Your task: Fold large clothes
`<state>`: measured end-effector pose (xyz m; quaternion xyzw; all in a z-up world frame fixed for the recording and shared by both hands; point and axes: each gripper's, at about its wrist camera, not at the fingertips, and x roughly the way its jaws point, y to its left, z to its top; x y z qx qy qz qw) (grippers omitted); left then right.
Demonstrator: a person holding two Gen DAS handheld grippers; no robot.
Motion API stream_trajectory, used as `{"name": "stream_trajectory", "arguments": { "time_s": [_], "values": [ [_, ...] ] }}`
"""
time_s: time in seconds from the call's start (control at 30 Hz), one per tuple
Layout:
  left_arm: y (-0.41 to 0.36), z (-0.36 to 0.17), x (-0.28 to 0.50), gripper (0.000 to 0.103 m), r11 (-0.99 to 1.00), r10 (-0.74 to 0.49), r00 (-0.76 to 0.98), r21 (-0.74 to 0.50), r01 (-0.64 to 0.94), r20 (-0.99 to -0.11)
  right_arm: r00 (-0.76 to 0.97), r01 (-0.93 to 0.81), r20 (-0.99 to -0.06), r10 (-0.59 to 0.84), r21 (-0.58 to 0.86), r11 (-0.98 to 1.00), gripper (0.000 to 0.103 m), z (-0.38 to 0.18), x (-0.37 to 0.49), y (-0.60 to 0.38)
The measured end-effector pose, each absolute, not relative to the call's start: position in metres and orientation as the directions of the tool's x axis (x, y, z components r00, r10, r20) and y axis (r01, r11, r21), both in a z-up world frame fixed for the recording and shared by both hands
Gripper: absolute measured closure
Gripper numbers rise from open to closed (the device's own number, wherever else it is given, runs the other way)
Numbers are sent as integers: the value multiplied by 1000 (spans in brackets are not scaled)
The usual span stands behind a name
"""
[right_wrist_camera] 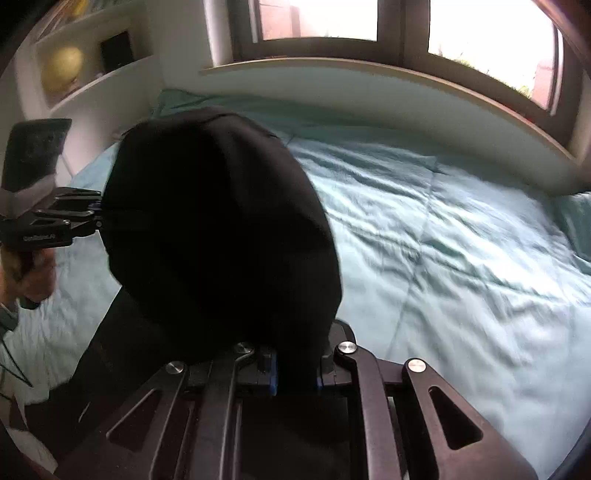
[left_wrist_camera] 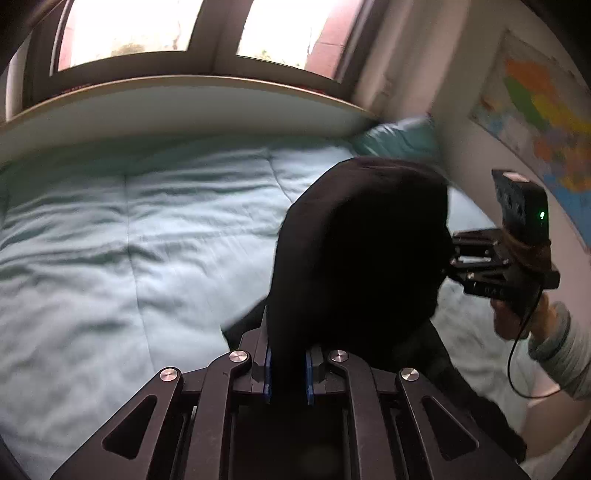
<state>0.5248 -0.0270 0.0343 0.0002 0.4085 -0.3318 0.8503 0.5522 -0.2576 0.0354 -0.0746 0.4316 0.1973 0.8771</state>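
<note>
1. Between the jaws of the left gripper (left_wrist_camera: 287, 373), a fold of the black garment (left_wrist_camera: 362, 236) is pinched; the blue pads (left_wrist_camera: 267, 376) press on the cloth from both sides.
2. Just ahead of these jaws the garment rises in a dark, rounded swell, stretched up and to the right, clear of the bed.
3. Below that swell, more of the black cloth trails down onto the bedspread (left_wrist_camera: 110, 240) to the right of the jaws.
4. At the far right edge of the swell, the right gripper (left_wrist_camera: 452, 254) meets the cloth; its jaws are closed on the garment's edge, and the person's hand (left_wrist_camera: 517, 317) holds its handle.
5. In the right wrist view, the jaws of that gripper (right_wrist_camera: 295, 373) are likewise clamped on a bunch of the black garment (right_wrist_camera: 221, 236), which balloons up and leftward straight from the pads.
6. At the left edge of that dark mass, the left gripper (right_wrist_camera: 99, 216) bites the cloth, so the garment hangs taut between the two pairs of jaws.
7. Beyond both jaws, the pale teal bedspread (right_wrist_camera: 443, 240) lies rumpled across the bed.
8. Farther off, a pale headboard ledge (left_wrist_camera: 184, 99) runs along the bed, with a window (left_wrist_camera: 129, 29) above it.
9. Right of the left jaws, far back, a coloured map (left_wrist_camera: 543, 122) hangs on the wall.
</note>
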Motion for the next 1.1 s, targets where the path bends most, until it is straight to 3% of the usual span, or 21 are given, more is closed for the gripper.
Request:
{"name": "stream_trajectory", "arguments": {
  "time_s": [0.17,0.4,0.6,0.73,0.83,0.93,1.1],
  "values": [
    [-21,19,438,88,752,-571,322,-324,575,-755,500,-404,-828,254,36,914,86,30,455,-258],
    [-7,-48,363,87,832,-423,193,-295,470,-886,305,-344,-936,177,65,937,77,-31,371,-266],
    [21,10,363,87,850,-475,319,-334,407,-820,353,-247,-909,220,136,959,68,6,359,-295],
    [11,52,381,82,823,-542,385,-379,424,-747,455,-234,-839,298,210,949,56,56,375,-296],
    [-1,61,396,75,806,-577,399,-417,421,-713,468,-239,-814,343,257,936,56,73,397,-269],
    [-21,35,410,59,799,-585,342,-451,397,-735,383,-212,-858,342,278,937,56,50,424,-240],
    [-38,-47,388,59,805,-553,117,-494,328,-825,178,-173,-947,268,238,956,56,-51,425,-218]
  ]
}}
